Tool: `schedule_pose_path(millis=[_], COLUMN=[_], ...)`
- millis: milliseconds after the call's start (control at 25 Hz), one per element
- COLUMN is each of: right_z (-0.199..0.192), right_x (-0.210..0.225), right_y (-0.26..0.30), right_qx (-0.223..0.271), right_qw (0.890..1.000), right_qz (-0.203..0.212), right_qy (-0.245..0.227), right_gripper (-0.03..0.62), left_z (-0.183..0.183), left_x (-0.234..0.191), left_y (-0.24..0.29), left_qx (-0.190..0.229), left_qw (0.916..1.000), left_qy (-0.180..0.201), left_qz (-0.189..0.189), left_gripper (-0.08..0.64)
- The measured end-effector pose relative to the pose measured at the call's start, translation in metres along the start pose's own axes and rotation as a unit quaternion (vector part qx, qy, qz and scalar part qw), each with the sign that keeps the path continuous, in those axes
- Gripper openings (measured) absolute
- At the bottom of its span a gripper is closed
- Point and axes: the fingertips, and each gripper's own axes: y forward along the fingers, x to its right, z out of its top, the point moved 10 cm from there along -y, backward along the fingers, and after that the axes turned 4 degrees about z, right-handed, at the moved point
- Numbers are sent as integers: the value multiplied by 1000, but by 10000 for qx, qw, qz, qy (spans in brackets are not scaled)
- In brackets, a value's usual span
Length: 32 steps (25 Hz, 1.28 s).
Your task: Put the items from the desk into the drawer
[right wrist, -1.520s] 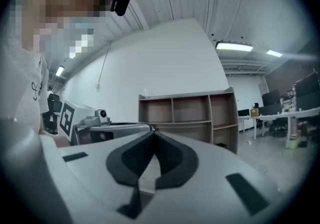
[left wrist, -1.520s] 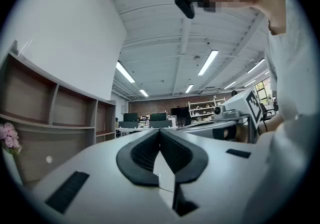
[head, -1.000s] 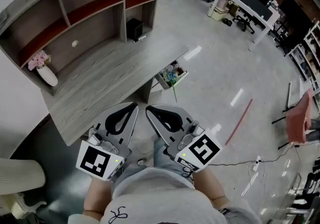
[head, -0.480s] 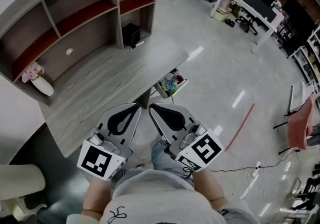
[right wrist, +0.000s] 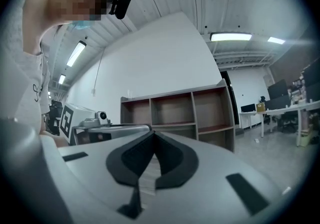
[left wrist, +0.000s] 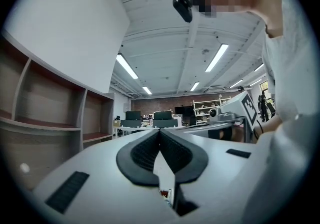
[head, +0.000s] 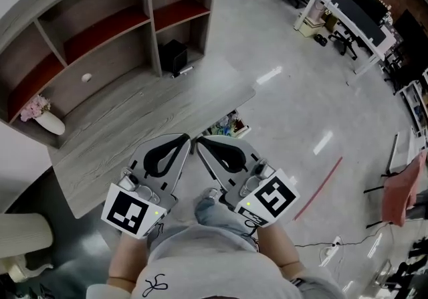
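Desk (head: 134, 124) centre is open for passage. Shelf unit (head: 100, 23) blocks the far side; vase (head: 48, 122) far left, black box (head: 174, 57) far right.

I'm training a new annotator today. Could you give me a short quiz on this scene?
1. True or false: the left gripper and right gripper are both shut and empty.
2. The vase of pink flowers stands: A on the desk, B in a drawer, C on the floor.
3. What colour is the box on the desk?
Key: 1 true; 2 A; 3 black.
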Motion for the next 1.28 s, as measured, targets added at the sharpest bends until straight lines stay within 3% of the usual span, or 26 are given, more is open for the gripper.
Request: schedule_pose_path(millis=[520,920,1280], right_z=[0,-7,-7], right_x=[116,140,155], right_y=[-11,-17,-24], right_qx=[25,171,93], right_qw=[9985,9979,9993], right_qz=[550,593,338], right_qy=[27,186,140], right_gripper=[8,8,8], left_z=[-8,-14,-14], left_x=[4,9,1], left_y=[103,118,142], left_qx=[-138,-409,-331], left_qw=[9984,9968,9984], left_qy=[42,105,52], left_qz=[542,672,445], left_gripper=[11,11,11])
